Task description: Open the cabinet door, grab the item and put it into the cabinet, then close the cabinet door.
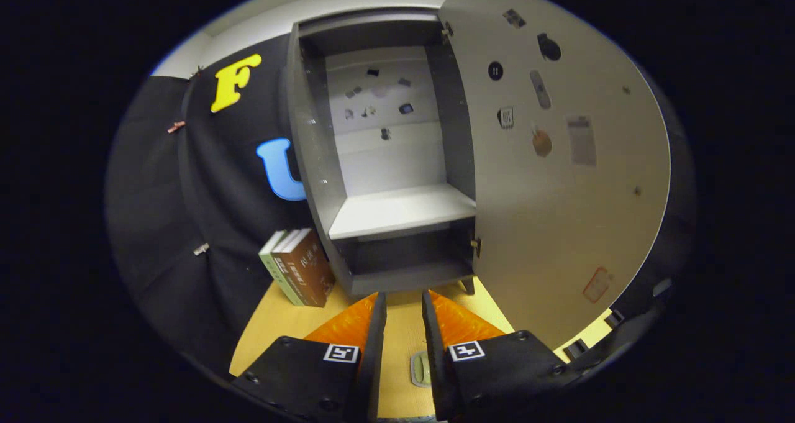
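The grey cabinet stands on the wooden table just beyond my fingers. Its door is swung wide open to the right, and small stickers dot the door's inner face. Inside, a pale shelf lies bare, with a low dark compartment under it. A few books stand upright against the cabinet's left side, ahead and to the left of my fingers. My gripper is open with a narrow gap and nothing between its fingers, pointing at the cabinet's base.
The wooden table top runs under the cabinet and the books. A small pale flat object lies on the table below the gap between the fingers. Black cloth walls the booth on the left.
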`<state>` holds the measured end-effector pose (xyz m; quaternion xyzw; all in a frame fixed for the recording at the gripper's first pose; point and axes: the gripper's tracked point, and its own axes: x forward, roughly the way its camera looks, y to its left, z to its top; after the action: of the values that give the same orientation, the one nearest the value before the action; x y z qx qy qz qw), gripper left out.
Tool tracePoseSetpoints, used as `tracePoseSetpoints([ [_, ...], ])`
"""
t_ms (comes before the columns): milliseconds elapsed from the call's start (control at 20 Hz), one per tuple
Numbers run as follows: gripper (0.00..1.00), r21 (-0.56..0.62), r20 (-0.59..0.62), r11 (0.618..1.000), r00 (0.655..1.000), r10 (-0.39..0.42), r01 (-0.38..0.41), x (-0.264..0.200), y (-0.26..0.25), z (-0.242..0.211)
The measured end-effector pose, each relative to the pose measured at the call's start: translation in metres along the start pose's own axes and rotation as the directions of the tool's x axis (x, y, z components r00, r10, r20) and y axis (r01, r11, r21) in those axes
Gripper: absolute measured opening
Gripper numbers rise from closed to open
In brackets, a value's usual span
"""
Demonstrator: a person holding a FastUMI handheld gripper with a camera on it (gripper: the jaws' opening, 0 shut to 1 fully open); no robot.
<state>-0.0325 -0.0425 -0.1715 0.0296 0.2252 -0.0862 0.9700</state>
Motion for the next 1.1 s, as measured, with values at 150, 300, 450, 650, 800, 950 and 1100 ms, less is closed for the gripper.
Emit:
tracePoseSetpoints([
  [150, 0.38, 0.002, -0.126, 1.000, 0.992, -0.028, 0.029, 0.031, -0.009, -0.044],
  [300, 0.40, 0.013, -0.273, 1.000, 0.962, 0.009, -0.005, 0.064, -0.010, -0.100],
  [450, 0.40, 0.007, -0.390, 1.000, 0.921, 0.017, -0.015, 0.088, -0.019, -0.147],
  [650, 0.40, -0.009, -0.521, 1.000, 0.854, 0.006, -0.012, 0.106, -0.032, -0.206],
  [800, 0.40, 0.007, -0.596, 1.000, 0.803, 0.009, -0.005, 0.117, -0.038, -0.238],
  [950, 0.40, -0.010, -0.635, 1.000, 0.772, -0.009, 0.003, 0.123, -0.044, -0.261],
  [1100, 0.40, -0.020, -0.671, 1.000, 0.742, -0.004, -0.013, 0.128, -0.043, -0.280],
])
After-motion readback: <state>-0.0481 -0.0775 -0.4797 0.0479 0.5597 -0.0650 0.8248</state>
